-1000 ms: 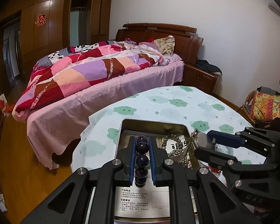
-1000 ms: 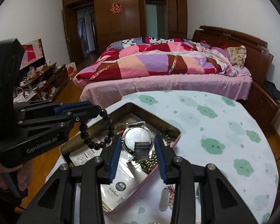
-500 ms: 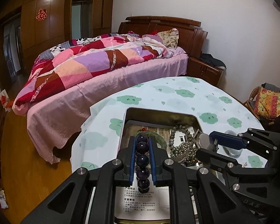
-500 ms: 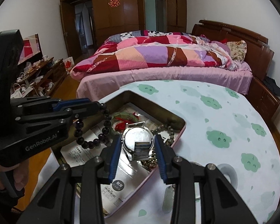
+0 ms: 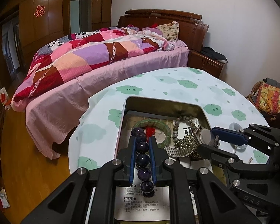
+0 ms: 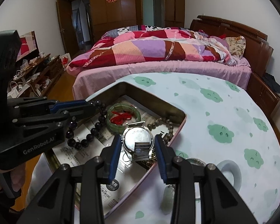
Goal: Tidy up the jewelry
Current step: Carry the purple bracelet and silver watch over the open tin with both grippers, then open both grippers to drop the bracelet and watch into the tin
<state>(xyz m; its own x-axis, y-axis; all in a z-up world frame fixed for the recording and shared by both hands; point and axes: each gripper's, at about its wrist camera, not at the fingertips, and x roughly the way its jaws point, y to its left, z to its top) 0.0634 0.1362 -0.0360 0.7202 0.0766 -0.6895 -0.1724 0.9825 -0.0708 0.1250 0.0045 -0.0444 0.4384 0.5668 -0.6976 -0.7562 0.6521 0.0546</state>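
Over the open tin (image 5: 205, 115) on the worktop (image 6: 224, 112), I have both claws loaded. My left claw (image 5: 142, 145) is clamped on a string of dark purple beads (image 5: 142, 160), which runs down between the blue pads and, in the right view, droops in a loop (image 6: 84, 136) above the printed leaflet lining the tin. My right claw (image 6: 138, 149) grips a silver watch (image 6: 137, 140) by its round case, the metal strap hanging below. Already lying in the tin are a green bangle (image 6: 121, 119) with red cord inside it, a grey bead bracelet (image 5: 177, 128) and a pile of small metal beads (image 5: 186, 141). A pale ring (image 6: 231, 169) and a small pendant (image 6: 168, 196) sit outside on the cloud-print cloth. My worry is tangling: if I let both pieces go close together, the bead loop could catch on the watch strap or the bangle. The watch is pinched on a smooth round edge, so a tilt might let it slip and drop hard onto the beads. The two claws are also near each other and could knock.
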